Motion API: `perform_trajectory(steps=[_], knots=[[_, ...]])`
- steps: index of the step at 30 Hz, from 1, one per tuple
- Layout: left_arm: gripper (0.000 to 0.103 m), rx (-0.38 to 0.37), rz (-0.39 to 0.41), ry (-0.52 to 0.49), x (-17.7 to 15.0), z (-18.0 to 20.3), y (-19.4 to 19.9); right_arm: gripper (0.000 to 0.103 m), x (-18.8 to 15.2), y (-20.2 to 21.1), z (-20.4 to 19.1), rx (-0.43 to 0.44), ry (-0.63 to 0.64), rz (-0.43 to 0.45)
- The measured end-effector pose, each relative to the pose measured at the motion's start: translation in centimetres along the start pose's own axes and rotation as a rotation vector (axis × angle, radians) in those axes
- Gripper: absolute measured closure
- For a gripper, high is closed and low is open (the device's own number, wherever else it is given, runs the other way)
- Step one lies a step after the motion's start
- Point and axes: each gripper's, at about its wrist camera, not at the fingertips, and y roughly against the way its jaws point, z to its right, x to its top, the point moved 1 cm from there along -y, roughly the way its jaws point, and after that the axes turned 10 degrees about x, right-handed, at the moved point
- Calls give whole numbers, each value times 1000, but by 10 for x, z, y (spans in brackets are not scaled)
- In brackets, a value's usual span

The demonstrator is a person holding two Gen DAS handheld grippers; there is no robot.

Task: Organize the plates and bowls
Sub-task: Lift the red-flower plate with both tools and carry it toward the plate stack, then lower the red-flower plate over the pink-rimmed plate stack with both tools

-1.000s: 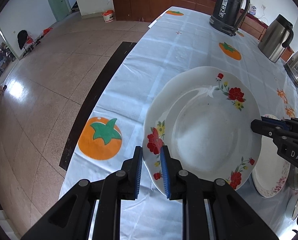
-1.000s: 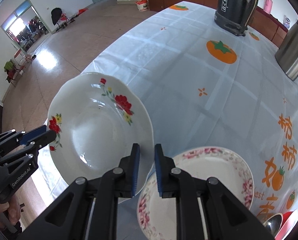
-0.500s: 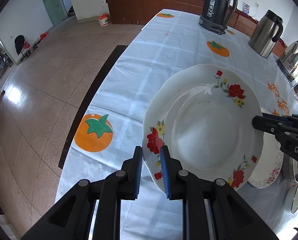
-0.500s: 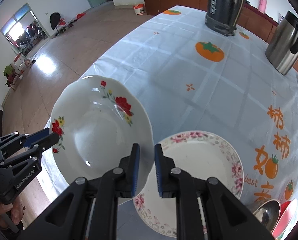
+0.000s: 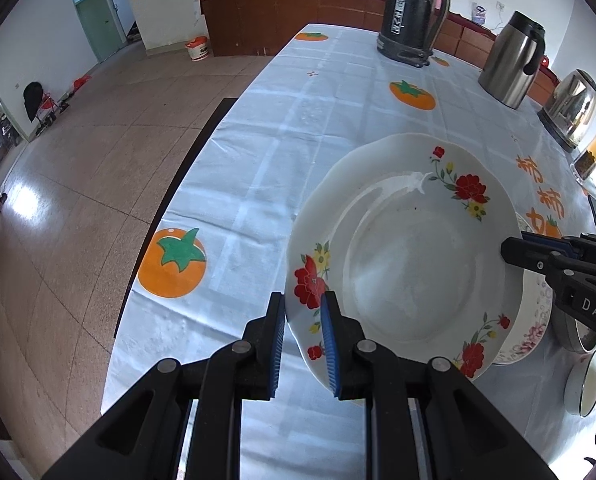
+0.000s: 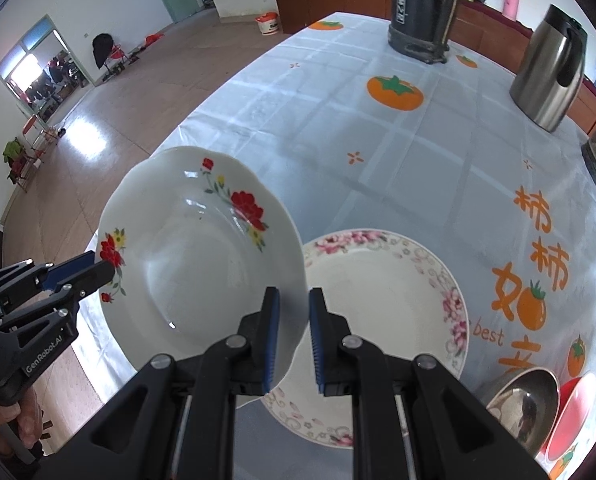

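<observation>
Since the earlier frame, the red-flower plate has been carried toward the pink-rimmed plate, and more of the far table end with its jugs has come into sight in both views.

Left wrist view: the left gripper (image 5: pixel 304 336) is clamped on the near-left rim of the red-flower plate (image 5: pixel 410 256), 1 blue pad on each face of the rim. The plate is off the tablecloth (image 5: pixel 258 152) and tilted. The right gripper (image 5: pixel 512 250) grips the opposite rim at the picture's right. The pink-rimmed plate (image 5: pixel 532 320) shows partly from behind the held plate's right edge. A black jug (image 5: pixel 412 12), a steel jug (image 5: pixel 512 66) and a kettle (image 5: pixel 574 106) stand at the far end.

Right wrist view: the right gripper (image 6: pixel 294 336) is closed on the right rim of the red-flower plate (image 6: pixel 194 256), pads pressing both faces. The left gripper (image 6: pixel 98 270) holds the rim at the left. The pink-rimmed plate (image 6: pixel 386 312) lies flat on the tablecloth (image 6: pixel 378 152), its left edge covered by the held plate. A steel bowl (image 6: pixel 522 404) and a red bowl (image 6: pixel 578 412) sit at the lower right.
</observation>
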Motion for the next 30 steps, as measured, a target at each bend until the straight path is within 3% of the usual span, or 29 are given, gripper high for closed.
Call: perform_trajectory(steps=[30], knots=[[83,-39,39,-91,-9,52,26,88,-40,35,39,-38,-84,36]])
